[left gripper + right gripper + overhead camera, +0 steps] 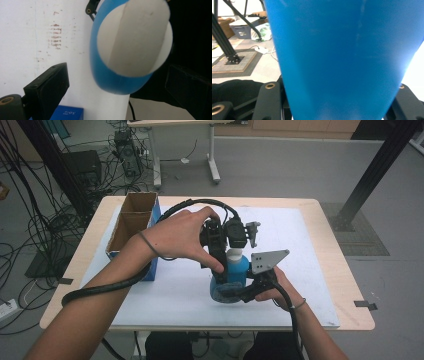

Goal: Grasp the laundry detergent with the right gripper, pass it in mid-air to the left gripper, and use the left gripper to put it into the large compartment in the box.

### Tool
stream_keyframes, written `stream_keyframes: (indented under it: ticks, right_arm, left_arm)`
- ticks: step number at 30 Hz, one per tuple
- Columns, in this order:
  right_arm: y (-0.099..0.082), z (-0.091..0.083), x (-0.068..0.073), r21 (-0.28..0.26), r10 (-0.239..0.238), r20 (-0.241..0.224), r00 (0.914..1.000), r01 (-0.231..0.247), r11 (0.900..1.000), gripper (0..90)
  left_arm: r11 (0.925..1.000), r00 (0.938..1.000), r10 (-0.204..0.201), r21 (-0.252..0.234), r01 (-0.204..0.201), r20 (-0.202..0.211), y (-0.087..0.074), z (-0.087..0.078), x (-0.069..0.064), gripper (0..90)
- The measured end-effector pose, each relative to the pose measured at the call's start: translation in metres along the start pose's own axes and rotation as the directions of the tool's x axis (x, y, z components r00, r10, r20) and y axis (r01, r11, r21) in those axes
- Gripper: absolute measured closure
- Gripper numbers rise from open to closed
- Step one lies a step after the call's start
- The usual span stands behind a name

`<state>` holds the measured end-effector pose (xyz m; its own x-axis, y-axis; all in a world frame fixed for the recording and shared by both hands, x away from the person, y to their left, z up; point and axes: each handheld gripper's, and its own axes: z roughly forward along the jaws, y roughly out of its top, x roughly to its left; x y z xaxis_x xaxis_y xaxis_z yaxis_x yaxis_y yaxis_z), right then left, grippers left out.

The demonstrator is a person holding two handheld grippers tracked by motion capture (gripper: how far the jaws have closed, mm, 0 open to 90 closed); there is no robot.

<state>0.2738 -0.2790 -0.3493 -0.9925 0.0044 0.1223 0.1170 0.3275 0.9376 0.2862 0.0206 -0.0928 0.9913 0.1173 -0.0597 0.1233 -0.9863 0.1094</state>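
Observation:
A blue bottle with a white cap stands tilted over the white mat. My right gripper is shut on its lower body; in the right gripper view the blue bottle rises between the two black jaws. My left gripper hangs over the top of the bottle, pointing down. In the left gripper view the white cap sits between the jaws, which stand wide apart with a gap on the left side, so the left gripper is open.
An open cardboard box with a blue side stands at the table's left edge, and a blue box lies below the left jaw. Black cables trail from both grippers. The floor behind the table holds cables and a desk's legs.

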Motion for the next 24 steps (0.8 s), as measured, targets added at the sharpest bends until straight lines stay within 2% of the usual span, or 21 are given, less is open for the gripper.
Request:
stream_keyframes:
  ticks: [4, 5, 8, 17, 24]
  right_arm:
    - [0.003, 0.001, -0.007, -0.003, -0.006, -0.033, 0.9994, 0.006, 1.0, 42.5]
    - [0.005, 0.003, -0.014, -0.005, -0.012, -0.067, 0.9977, 0.011, 0.9999, 42.5]
    - [0.01, 0.007, -0.02, 0.007, -0.023, -0.096, 0.9952, 0.023, 0.9997, 42.5]
    - [0.014, 0.017, -0.025, 0.032, -0.033, -0.129, 0.9911, 0.037, 0.9988, 42.6]
    - [0.015, 0.021, -0.027, 0.039, -0.028, -0.136, 0.9903, 0.034, 0.9987, 42.6]
  left_arm:
    - [0.9999, 0.9999, 0.003, 0.017, -0.003, 0.011, 0.003, 0.002, 0.001, 6.0]
    - [0.9998, 0.9998, 0.005, 0.017, -0.005, 0.017, 0.003, 0.002, 0.001, 6.0]
    - [0.9998, 0.9998, 0.004, 0.018, -0.004, 0.022, 0.003, 0.003, 0.001, 6.1]
    - [0.9998, 0.9994, 0.007, 0.016, -0.008, 0.033, 0.003, 0.002, 0.002, 6.3]
    - [0.9998, 0.9988, 0.008, 0.019, -0.009, 0.049, 0.005, 0.002, 0.004, 6.9]
